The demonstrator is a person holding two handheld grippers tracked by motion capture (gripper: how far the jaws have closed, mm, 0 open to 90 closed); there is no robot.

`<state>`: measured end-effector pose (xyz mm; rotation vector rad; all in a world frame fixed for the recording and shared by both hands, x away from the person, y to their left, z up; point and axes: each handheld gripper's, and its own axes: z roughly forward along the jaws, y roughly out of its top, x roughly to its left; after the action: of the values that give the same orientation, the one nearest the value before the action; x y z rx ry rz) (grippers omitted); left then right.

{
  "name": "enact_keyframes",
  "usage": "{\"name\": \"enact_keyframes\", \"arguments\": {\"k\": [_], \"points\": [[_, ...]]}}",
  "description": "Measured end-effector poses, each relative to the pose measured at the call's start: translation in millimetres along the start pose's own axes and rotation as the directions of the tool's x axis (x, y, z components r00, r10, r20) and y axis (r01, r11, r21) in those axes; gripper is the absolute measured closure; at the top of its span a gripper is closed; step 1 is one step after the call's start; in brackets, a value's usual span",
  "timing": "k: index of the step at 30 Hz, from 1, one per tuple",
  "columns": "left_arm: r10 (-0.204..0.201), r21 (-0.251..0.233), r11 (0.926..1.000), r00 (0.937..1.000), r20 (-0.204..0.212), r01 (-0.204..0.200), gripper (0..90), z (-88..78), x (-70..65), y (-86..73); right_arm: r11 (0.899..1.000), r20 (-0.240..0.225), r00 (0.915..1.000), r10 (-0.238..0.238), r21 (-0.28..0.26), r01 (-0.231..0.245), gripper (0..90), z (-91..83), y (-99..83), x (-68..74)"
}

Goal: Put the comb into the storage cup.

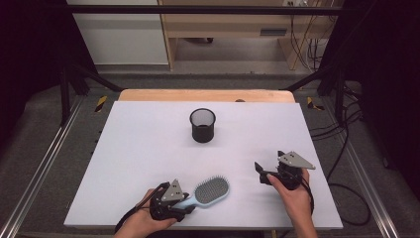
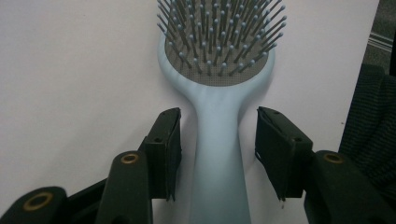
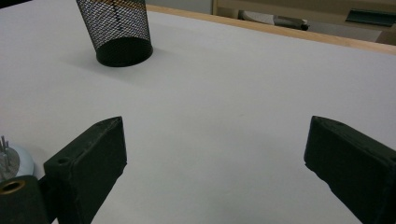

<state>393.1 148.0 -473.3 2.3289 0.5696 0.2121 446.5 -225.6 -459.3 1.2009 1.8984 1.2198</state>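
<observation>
A light blue hairbrush (image 1: 213, 191) lies bristles up on the white table top (image 1: 148, 148), near the front edge. Its handle points toward my left gripper (image 1: 186, 205). In the left gripper view the handle of the hairbrush (image 2: 219, 93) runs between the two jaws of my left gripper (image 2: 218, 116). A narrow gap shows on each side, so the pads do not press on it. My right gripper (image 1: 269, 159) rests to the right of the brush. Its jaws (image 3: 215, 126) stand wide apart over bare table with nothing between them.
A black mesh cup (image 1: 203, 126) stands upright near the middle of the table, also seen as the mesh cup (image 3: 119, 28) at far left in the right gripper view. The table's wooden back edge (image 1: 208, 95) lies beyond it. Metal rails flank the table.
</observation>
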Motion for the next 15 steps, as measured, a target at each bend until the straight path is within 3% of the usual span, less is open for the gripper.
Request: {"name": "enact_keyframes", "arguments": {"k": [8,15], "points": [[0.003,0.022,0.9998,0.9999,-0.016,-0.002,58.8,1.8,0.4,2.2,1.0,-0.002,1.0,-0.001,0.006,0.001,6.1,1.0,-0.3,0.6],[0.029,0.045,0.9986,0.9987,-0.042,-0.027,65.9,3.0,-5.0,5.5,1.0,-0.001,1.0,-0.001,0.007,0.001,6.3,0.9,-0.4,1.3]]}}
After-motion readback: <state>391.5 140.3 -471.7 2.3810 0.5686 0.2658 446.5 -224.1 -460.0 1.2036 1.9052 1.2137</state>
